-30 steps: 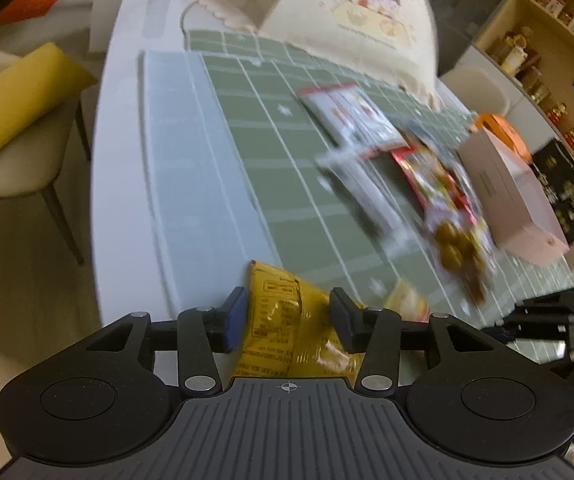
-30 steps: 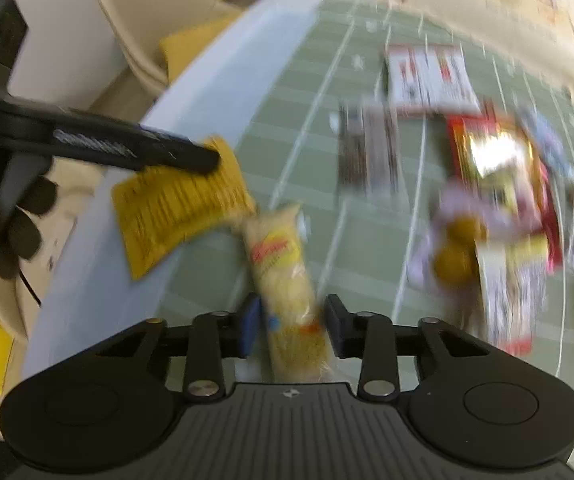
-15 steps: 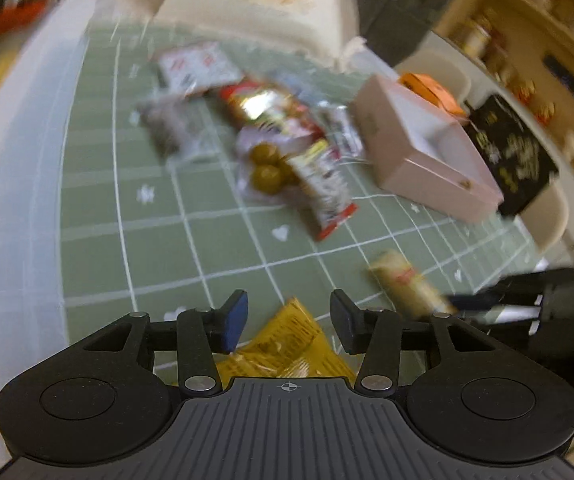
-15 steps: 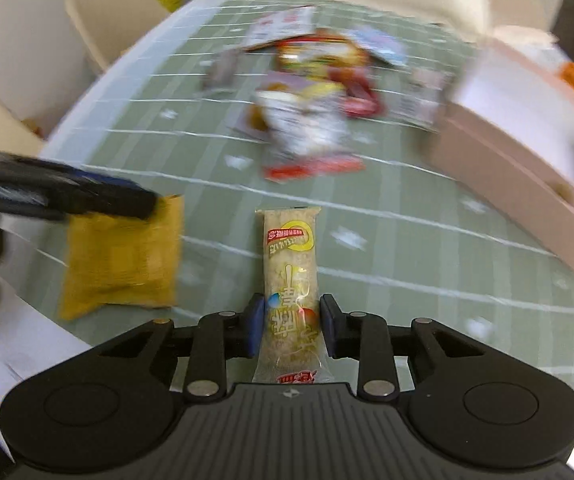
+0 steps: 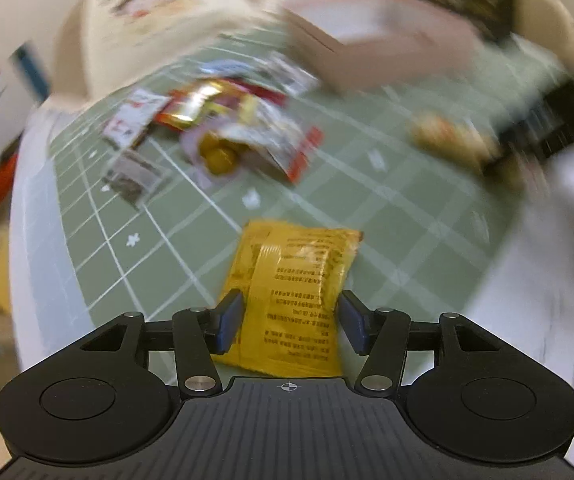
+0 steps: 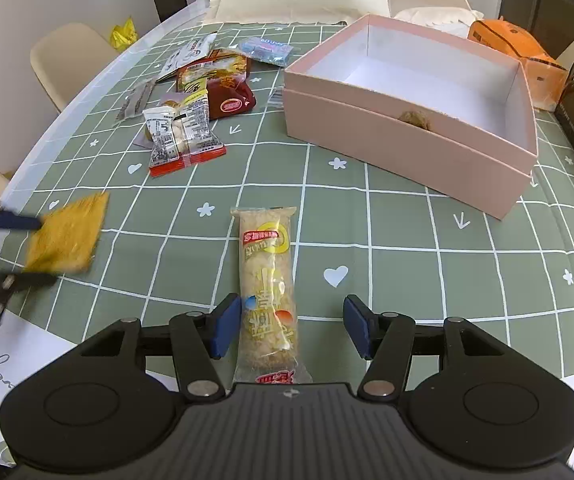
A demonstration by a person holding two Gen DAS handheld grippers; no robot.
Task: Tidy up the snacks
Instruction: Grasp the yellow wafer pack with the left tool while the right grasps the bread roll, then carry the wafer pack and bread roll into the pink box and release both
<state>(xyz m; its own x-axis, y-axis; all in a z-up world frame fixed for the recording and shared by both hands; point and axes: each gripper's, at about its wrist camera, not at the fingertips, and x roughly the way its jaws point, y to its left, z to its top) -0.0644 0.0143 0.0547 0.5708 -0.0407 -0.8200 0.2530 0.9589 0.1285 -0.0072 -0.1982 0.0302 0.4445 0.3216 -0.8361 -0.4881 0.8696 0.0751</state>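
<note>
My left hand-held gripper has its jaws spread on either side of a yellow snack packet lying on the green checked counter, though I cannot tell whether the pads touch it. My right hand-held gripper is released, its jaws wide around the near end of a long rice-cracker bar that lies flat on the counter. Beyond it sit the open pink box, holding one small brown snack, and a heap of assorted packets to its left.
</note>
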